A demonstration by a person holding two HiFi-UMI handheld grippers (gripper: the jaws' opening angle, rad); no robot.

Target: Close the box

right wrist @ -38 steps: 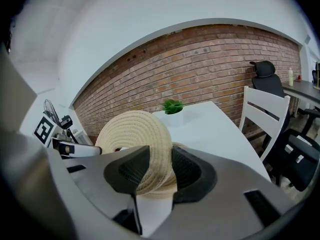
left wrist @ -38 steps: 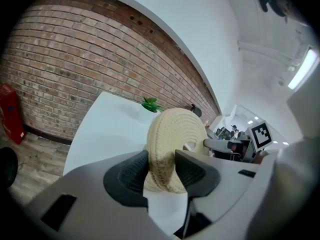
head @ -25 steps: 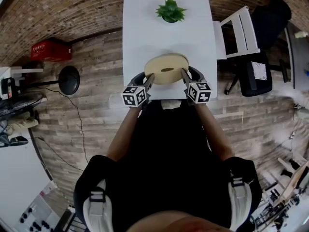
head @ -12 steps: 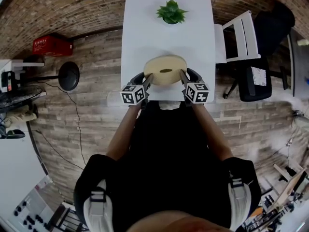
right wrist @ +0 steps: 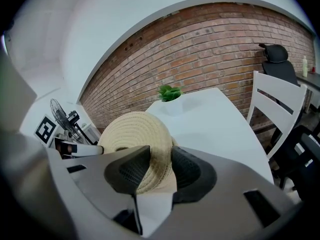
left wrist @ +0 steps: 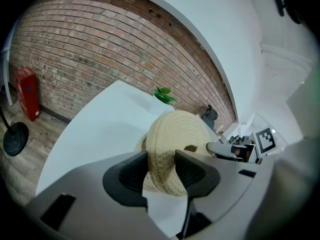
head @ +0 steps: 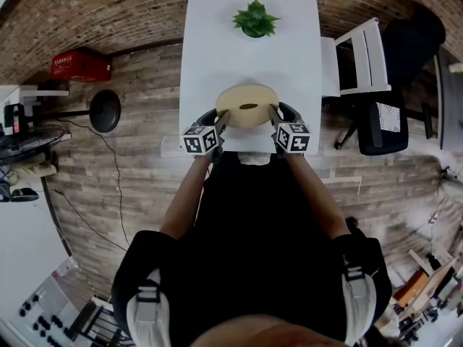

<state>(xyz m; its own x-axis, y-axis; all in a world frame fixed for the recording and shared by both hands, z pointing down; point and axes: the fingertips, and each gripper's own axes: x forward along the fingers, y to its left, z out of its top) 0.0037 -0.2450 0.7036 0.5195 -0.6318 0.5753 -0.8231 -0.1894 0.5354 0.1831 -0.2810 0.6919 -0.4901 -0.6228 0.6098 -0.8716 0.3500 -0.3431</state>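
A round woven straw lid (head: 247, 105) with a small hole in its top hangs over the near end of the white table (head: 217, 42). My left gripper (head: 221, 125) is shut on its left rim and my right gripper (head: 273, 121) on its right rim. In the left gripper view the lid (left wrist: 177, 134) stands on edge between the jaws of the left gripper (left wrist: 161, 166). The right gripper view shows the same lid (right wrist: 135, 131) pinched by the right gripper (right wrist: 160, 166). A sliver of a woven box (left wrist: 140, 144) peeks out from behind the lid; the rest of it is hidden.
A small green plant in a white pot (head: 253, 19) stands at the table's far end. A white chair (head: 358, 53) and a black office chair (head: 405, 56) are to the right. On the wooden floor at left are a red crate (head: 79, 63) and a black round stand base (head: 105, 111).
Both grippers have tipped a little with the lid still held, so more of the table top shows in the gripper views. The lid stays over the table's near end.
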